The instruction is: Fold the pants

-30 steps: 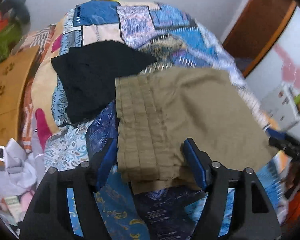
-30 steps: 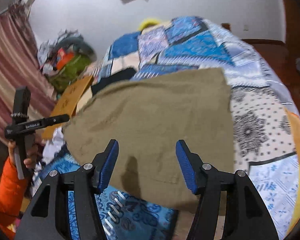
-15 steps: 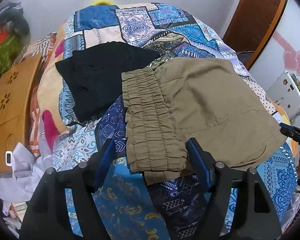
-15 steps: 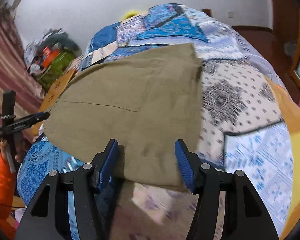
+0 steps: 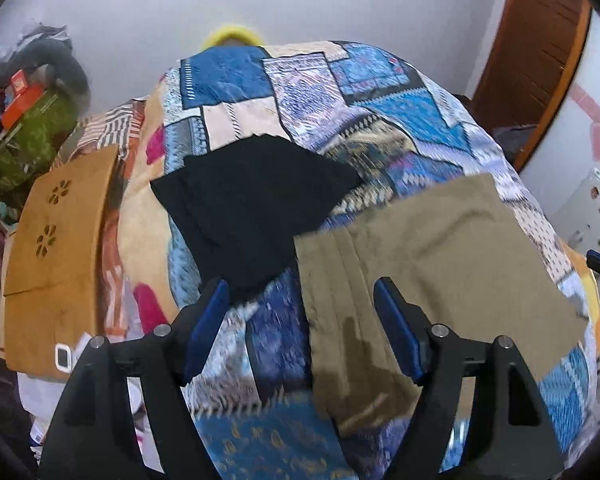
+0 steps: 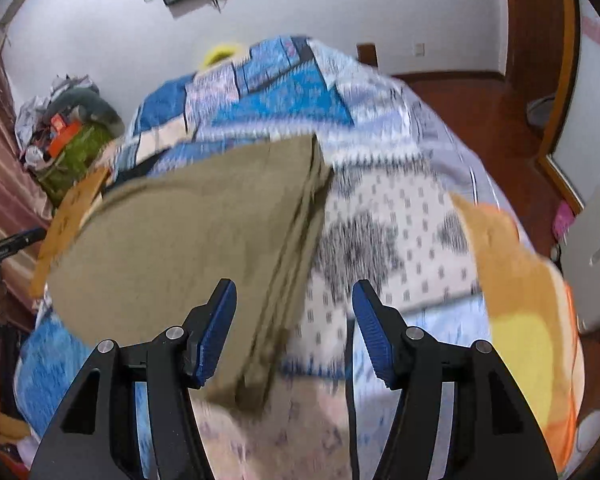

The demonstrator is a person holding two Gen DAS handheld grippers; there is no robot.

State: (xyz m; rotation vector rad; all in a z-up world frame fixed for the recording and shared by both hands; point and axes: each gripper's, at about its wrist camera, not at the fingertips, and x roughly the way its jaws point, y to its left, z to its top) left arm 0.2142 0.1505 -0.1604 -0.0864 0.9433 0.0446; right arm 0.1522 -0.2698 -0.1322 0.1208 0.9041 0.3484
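Two grippers: left gripper (image 5: 300,328) and right gripper (image 6: 294,328) both hover with jaws spread wide, pinching nothing.
Pants: the olive pants (image 5: 432,264) lie folded flat on the patchwork bedspread (image 5: 340,96), waistband side toward the left gripper, stacked long edges toward the right gripper (image 6: 296,248).
Neighbour: a black garment (image 5: 252,200) lies just beside the pants' far corner, apparently touching it.
Risk, layers: the stacked edges look loose; a pinch that catches only the top layer would likely peel the fold open.
Risk, snag: a low sweep by the left gripper could drag the black garment along.
Risk, surface: the soft, humped bedspread may bunch under the cloth and skew the next fold.
Risk, sight: both views are blurred, so the exact edge alignment cannot be told.
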